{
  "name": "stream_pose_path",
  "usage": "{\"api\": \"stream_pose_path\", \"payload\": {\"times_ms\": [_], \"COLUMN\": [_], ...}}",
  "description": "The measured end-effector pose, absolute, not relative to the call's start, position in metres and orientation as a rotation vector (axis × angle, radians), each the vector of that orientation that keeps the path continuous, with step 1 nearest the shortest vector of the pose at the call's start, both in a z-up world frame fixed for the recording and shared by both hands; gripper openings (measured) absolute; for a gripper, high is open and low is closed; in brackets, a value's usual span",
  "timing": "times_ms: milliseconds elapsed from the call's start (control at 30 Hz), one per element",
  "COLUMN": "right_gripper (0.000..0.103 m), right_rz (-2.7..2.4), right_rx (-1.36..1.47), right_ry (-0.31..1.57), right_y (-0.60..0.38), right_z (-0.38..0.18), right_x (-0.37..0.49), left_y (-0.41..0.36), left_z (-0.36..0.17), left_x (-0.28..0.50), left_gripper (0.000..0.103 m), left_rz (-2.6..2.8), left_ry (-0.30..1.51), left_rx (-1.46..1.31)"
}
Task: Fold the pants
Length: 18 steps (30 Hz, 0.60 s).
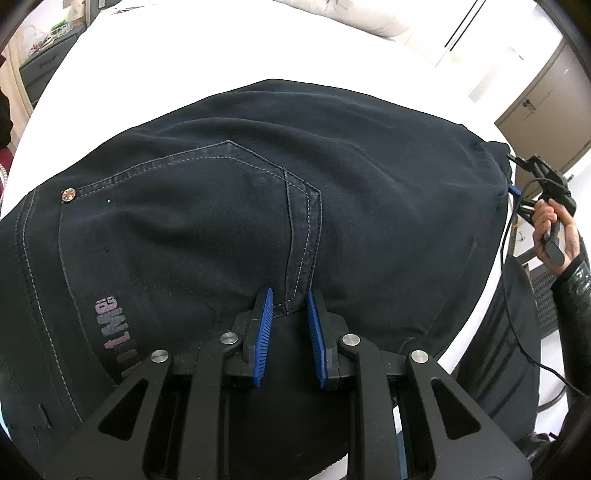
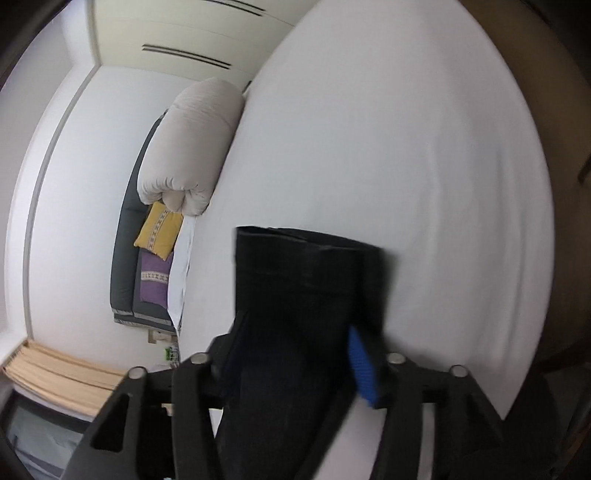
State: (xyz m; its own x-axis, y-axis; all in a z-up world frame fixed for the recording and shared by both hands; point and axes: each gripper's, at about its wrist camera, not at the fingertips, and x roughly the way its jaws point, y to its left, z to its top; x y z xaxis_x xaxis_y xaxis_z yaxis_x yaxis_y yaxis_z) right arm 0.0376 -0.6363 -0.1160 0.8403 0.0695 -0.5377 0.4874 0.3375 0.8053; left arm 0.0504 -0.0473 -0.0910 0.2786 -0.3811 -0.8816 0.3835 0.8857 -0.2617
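Left gripper (image 1: pixel 290 302) pinches the pants (image 1: pixel 258 184) at lower centre; right gripper (image 2: pixel 295 354) clasps the hems, legs stretching rightward between them.

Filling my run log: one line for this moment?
left gripper: shut on pants | right gripper: around pant leg | bed

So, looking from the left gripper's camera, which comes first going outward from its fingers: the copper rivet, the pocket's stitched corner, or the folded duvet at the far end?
1. Pocket's stitched corner, just ahead of the left gripper.
2. Copper rivet, farther off to the left on the pants.
3. Folded duvet, at the bed's far edge.
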Motion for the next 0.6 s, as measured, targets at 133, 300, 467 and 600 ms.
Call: {"api": "stream_pose_path", "payload": {"times_ms": [133, 300, 467, 600], "right_gripper": [0.006, 0.005, 0.004, 0.004], "right_rz": [-0.329, -0.313, -0.042, 0.139], "right_rx": [1.105, 0.946, 0.825, 0.829], "right_ry": [0.677, 0.783, 0.642, 0.439], "right_y": [-0.632, -0.616, -0.585, -0.588], "right_z": [-0.103, -0.062, 0.036, 0.079], "right_x": [0.081, 0.133, 0.198, 0.203], "left_y": [-0.051, -0.044, -0.037, -0.031], "left_z": [-0.092, -0.094, -0.096, -0.097], "left_x": [0.046, 0.043, 0.045, 0.047], "left_gripper": [0.019, 0.019, 0.019, 0.019], "left_rz": [-0.5, -0.504, -0.512, -0.519], "left_ry": [1.18, 1.177, 1.188, 1.191], "left_rx": [-0.006, -0.026, -0.062, -0.125]}}
